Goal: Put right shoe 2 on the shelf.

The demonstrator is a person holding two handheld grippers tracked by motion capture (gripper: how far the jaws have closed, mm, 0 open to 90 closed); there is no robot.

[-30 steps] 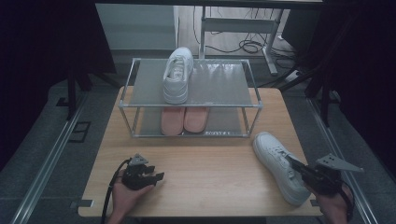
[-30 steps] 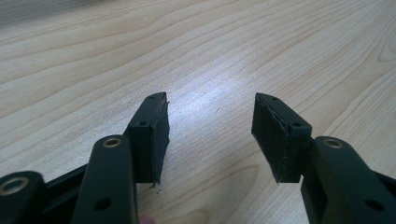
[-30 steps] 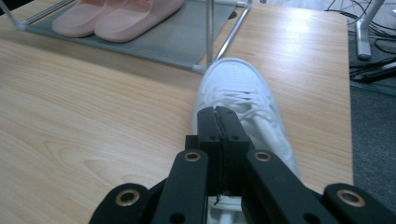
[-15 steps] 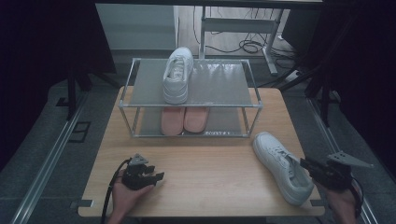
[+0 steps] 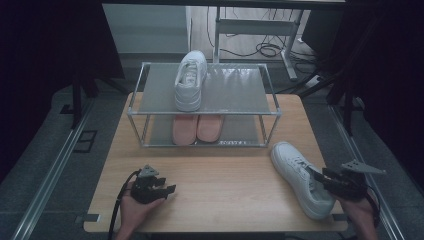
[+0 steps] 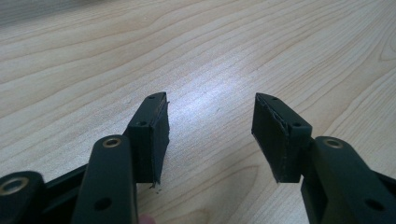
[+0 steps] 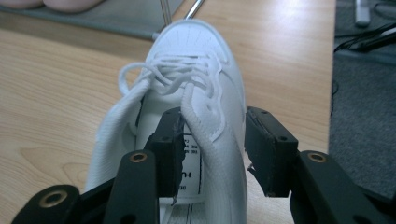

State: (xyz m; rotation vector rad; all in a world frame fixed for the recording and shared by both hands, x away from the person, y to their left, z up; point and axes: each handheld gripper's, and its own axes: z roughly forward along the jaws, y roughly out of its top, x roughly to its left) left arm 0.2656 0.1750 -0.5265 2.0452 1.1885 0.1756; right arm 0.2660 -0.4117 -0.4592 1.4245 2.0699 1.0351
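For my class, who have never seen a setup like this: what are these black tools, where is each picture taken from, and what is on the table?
A person sits at a wooden table and holds a hand tool with two black jaws in each hand. One picture looks down from above; the other two come from small cameras riding on each tool, looking along its jaws.

On the table stands a two-level shoe rack. A white shoe sits on its top shelf, and a pink pair below.

The left gripper rests open over bare wood, holding nothing. The right gripper has just been opening: one jaw is inside the second white shoe on the table, the other outside its side wall, which stands between them without being squeezed.
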